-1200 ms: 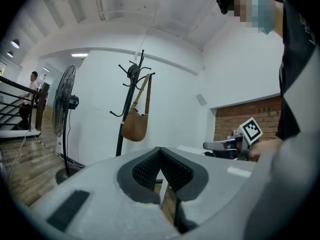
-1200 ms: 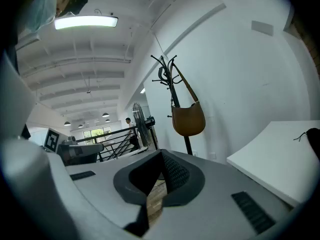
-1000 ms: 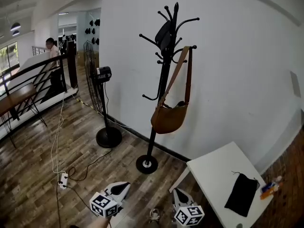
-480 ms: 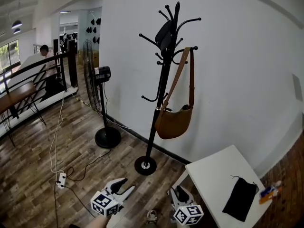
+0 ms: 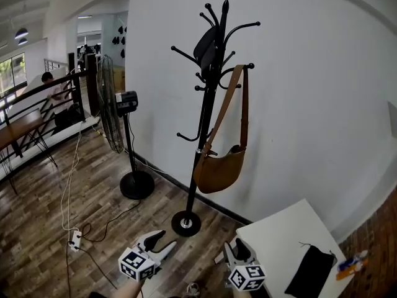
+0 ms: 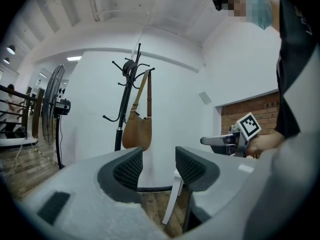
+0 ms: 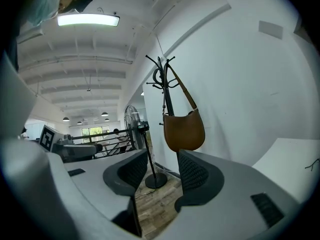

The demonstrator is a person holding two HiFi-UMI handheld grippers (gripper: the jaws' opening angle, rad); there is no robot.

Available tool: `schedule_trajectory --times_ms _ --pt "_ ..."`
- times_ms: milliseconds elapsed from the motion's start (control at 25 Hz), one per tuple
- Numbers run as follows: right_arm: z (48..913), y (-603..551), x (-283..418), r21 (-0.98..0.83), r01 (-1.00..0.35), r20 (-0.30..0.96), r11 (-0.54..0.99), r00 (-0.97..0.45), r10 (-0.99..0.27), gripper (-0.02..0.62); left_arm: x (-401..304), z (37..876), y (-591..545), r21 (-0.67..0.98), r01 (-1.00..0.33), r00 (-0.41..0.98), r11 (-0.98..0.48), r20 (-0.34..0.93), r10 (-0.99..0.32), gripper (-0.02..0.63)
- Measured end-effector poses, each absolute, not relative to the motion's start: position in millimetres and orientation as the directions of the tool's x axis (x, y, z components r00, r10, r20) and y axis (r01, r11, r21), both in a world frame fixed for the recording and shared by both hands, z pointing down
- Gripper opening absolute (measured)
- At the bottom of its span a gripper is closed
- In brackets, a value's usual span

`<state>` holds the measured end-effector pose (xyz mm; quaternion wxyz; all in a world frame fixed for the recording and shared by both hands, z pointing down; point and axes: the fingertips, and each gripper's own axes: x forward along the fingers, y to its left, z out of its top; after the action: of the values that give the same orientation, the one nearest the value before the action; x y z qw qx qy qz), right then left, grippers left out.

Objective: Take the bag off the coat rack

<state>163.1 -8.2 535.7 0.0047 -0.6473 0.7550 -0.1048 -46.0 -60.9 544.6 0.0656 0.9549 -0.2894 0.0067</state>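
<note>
A brown shoulder bag (image 5: 219,169) hangs by its strap from a hook of the black coat rack (image 5: 207,110) against the white wall; it also shows in the left gripper view (image 6: 136,130) and the right gripper view (image 7: 183,129). My left gripper (image 5: 161,242) is low at the bottom of the head view, far short of the rack, its jaws opening with nothing between them. My right gripper (image 5: 239,251) sits beside it near the white table, jaws also opening and empty. Both point toward the rack from a distance.
A white table (image 5: 282,231) at the lower right carries a black pouch (image 5: 309,272). A standing fan (image 5: 121,126) is left of the rack, with cables and a power strip (image 5: 75,241) on the wood floor. A railing and a person (image 5: 48,89) are far left.
Both grippers' jaws have gone from shut to open. The view has shifted slightly, so the rack and bag sit a little further left and lower in the frame.
</note>
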Motion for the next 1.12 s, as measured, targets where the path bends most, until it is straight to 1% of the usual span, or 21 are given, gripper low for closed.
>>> schedule_trajectory --times_ms 200,680,920,1120 --pt "532.3 -39.2 191.8 -0.161 -0.976 0.117 0.148 -0.168 -0.979 0.189 -19.9 540.5 -89.5 0.109 -0.572 0.82 -0.813 0.047 -0.571 0.225" --pt "525.5 -110.4 251.0 -0.156 -0.968 0.106 0.196 -0.213 -0.971 0.189 33.1 535.5 -148.3 0.097 -0.618 0.785 -0.78 0.025 -0.619 0.227" --pt "524.1 -138.2 271.3 -0.141 -0.964 0.108 0.225 -0.241 -0.964 0.193 50.5 528.6 -170.4 0.106 -0.652 0.755 -0.751 0.002 -0.655 0.227" --pt "524.8 -155.1 281.5 -0.143 -0.963 0.109 0.227 -0.243 -0.964 0.199 60.4 526.6 -180.2 0.104 -0.652 0.755 -0.751 -0.003 -0.656 0.227"
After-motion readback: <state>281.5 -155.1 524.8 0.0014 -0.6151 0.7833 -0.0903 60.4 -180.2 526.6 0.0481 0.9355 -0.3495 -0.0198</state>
